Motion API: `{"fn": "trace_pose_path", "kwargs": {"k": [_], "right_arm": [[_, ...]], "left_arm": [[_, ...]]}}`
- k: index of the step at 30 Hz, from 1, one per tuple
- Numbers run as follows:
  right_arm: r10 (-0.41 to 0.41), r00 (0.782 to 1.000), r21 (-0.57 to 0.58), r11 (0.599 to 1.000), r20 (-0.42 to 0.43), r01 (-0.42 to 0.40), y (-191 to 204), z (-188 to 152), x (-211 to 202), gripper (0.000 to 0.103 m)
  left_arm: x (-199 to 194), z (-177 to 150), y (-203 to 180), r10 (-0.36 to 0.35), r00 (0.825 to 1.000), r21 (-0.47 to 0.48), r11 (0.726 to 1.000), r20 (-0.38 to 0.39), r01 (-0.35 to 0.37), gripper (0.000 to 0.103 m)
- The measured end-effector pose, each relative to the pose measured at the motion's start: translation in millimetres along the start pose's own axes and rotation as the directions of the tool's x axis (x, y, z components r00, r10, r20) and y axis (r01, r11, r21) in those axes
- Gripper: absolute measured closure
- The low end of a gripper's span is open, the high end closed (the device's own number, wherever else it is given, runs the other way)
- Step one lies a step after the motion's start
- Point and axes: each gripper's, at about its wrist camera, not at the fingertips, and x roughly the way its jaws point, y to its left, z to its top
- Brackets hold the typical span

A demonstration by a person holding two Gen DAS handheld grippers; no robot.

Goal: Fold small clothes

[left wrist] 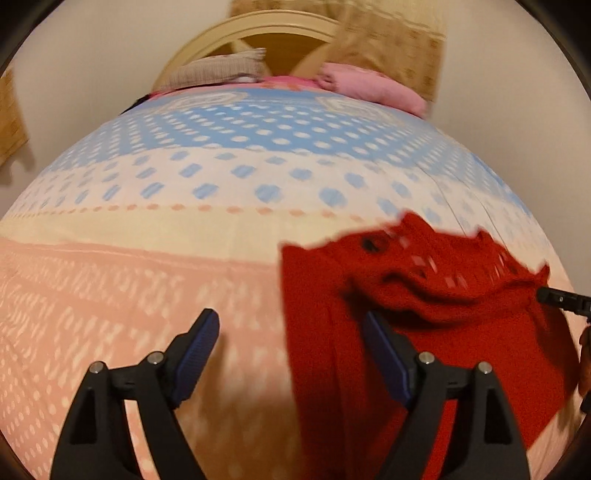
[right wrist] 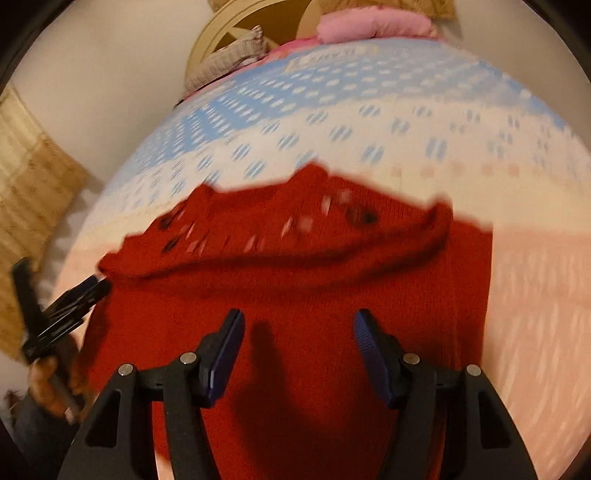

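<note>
Below the right gripper (right wrist: pixel 297 334) jaws: red knit garment (right wrist: pixel 295 273) on the bedsheet (right wrist: pixel 369 122); jaws apart, empty. Left gripper (left wrist: pixel 290 328) wide open, empty, garment under its right jaw.

Count, both views, referenced to the bed (left wrist: pixel 147 280):
- 1 red knitted garment (left wrist: pixel 436 317) lying on the bed.
- 2 tools: left tool (left wrist: pixel 291 332), right tool (right wrist: pixel 299 332), both over the bed.
- 1 pink pillow (left wrist: pixel 373 86) at the bed's far end.
- 1 grey checked folded cloth (left wrist: pixel 218 72) at the bed's far end.
- 1 headboard (left wrist: pixel 258 35) beyond the bed.
</note>
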Motion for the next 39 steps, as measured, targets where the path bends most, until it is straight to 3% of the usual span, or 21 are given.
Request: {"fn": "trace_pose_path", "kwargs": {"k": [2, 5, 12, 16, 19, 22, 25, 27, 31, 34, 37, 39], "right_arm": [[-0.019, 0.995, 0.021, 1.000, 0.097, 0.017, 0.5, 15.1, -13.2, 0.040], [0.054, 0.982, 0.076, 0.995, 0.183, -0.069, -3.3, 12.1, -33.3, 0.040], [0.051, 0.984, 0.065, 0.996, 0.171, -0.063, -9.0, -47.5, -55.2, 0.038], [0.047, 0.982, 0.064, 0.996, 0.185, -0.060, -16.3, -77.3, -76.1, 0.038], [0.064, 0.976, 0.048, 0.996, 0.207, -0.075, -13.3, -95.2, -92.6, 0.038], [0.081, 0.983, -0.003, 0.997, 0.165, -0.082, -4.9, -108.4, -84.3, 0.038], [0.036, 0.994, -0.009, 0.999, 0.107, -0.035, -6.7, -125.6, -66.5, 0.038], [0.041, 0.994, -0.031, 0.999, 0.101, -0.038, -4.2, -142.1, -61.8, 0.038], [-0.025, 0.992, -0.123, 0.992, 0.127, 0.040, 7.7, -159.0, -61.5, 0.038], [-0.015, 0.992, -0.089, 0.996, 0.125, 0.026, 4.1, -153.7, -63.3, 0.036], [-0.017, 0.992, -0.094, 0.995, 0.127, 0.029, 7.0, -151.0, -60.4, 0.029], [-0.033, 0.992, -0.150, 0.987, 0.120, 0.051, 15.1, -154.7, -51.9, 0.017]], "left_arm": [[-4.3, 6.2, 11.4, -0.001, 1.000, -0.059, 0.998, 0.012, 0.002, 0.020], [-12.4, -1.8, 21.3, -0.033, 0.999, -0.087, 0.996, 0.022, 0.035, 0.014], [-28.7, -32.8, 26.5, -0.044, 0.998, -0.080, 0.996, 0.038, 0.047, 0.013], [-41.8, -43.9, 17.1, -0.055, 0.997, -0.025, 0.998, 0.056, 0.056, 0.013], [-46.2, -53.9, 5.3, -0.043, 0.997, 0.030, 0.999, 0.062, 0.041, 0.005], [-43.5, -62.4, -2.7, -0.019, 0.998, 0.065, 0.998, 0.053, 0.016, 0.005], [-37.1, -70.5, -3.1, -0.006, 1.000, 0.074, 0.997, 0.026, 0.004, 0.003], [-34.7, -73.4, 0.8, -0.014, 1.000, 0.060, 0.998, 0.020, 0.013, 0.002], [-34.1, -76.6, 3.3, -0.021, 1.000, 0.044, 0.999, 0.013, 0.020, 0.000], [-33.2, -81.2, 5.3, -0.008, 1.000, 0.027, 1.000, -0.008, 0.008, 0.000], [-32.4, -86.9, 10.2, -0.039, 0.999, 0.011, 0.999, -0.032, 0.039, 0.000], [-31.8, -88.7, 15.5, -0.062, 0.997, -0.014, 0.998, -0.043, 0.061, 0.000]]}}
